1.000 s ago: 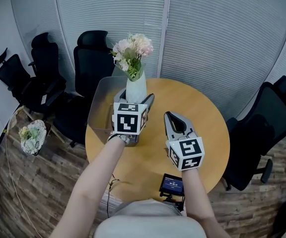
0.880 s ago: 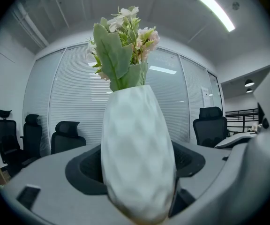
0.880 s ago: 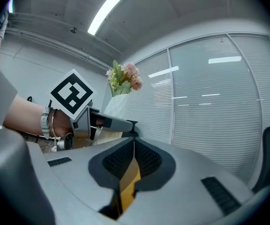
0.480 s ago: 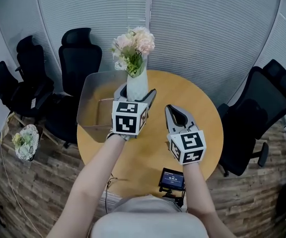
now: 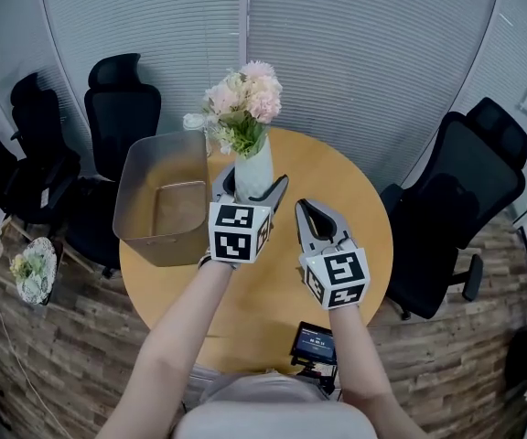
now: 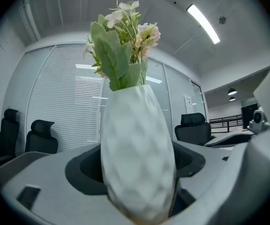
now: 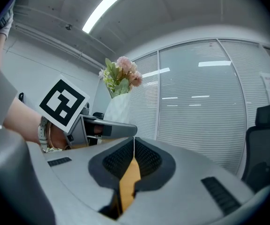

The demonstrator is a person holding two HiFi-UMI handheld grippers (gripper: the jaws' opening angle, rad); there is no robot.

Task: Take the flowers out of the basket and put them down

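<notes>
So the flowers (image 5: 242,108), a pink and cream bunch with green leaves, are sitting upright in a white dimpled vase (image 5: 252,170). That vase is out of the basket and over the back-middle part of the round wooden table (image 5: 346,186). The left gripper (image 5: 252,184) has it. In the left gripper view the jaws are spread wide around the vase's belly and pressing on both sides, so it's a proper pinch. The jaws hide the bottom of the vase, so I honestly can't tell whether it's resting on the table or just above it.

The basket (image 5: 158,248) is a greyish rectangular bin at the table's left edge, just beside the vase, and part of it sticks out past the rim.

The right gripper (image 5: 307,213) is over the middle of the table, close alongside the left one. Its jaws are pressed together with nothing in them, only a thin slit between the pads in the right gripper view.

At the table's near edge there's a small screen device (image 5: 317,341). Black office chairs (image 5: 122,90) stand around the table, with white blinds (image 5: 364,53) behind it. Down on the wooden floor (image 5: 71,337), well off the table's left side, lies a second bunch of flowers (image 5: 27,268).
</notes>
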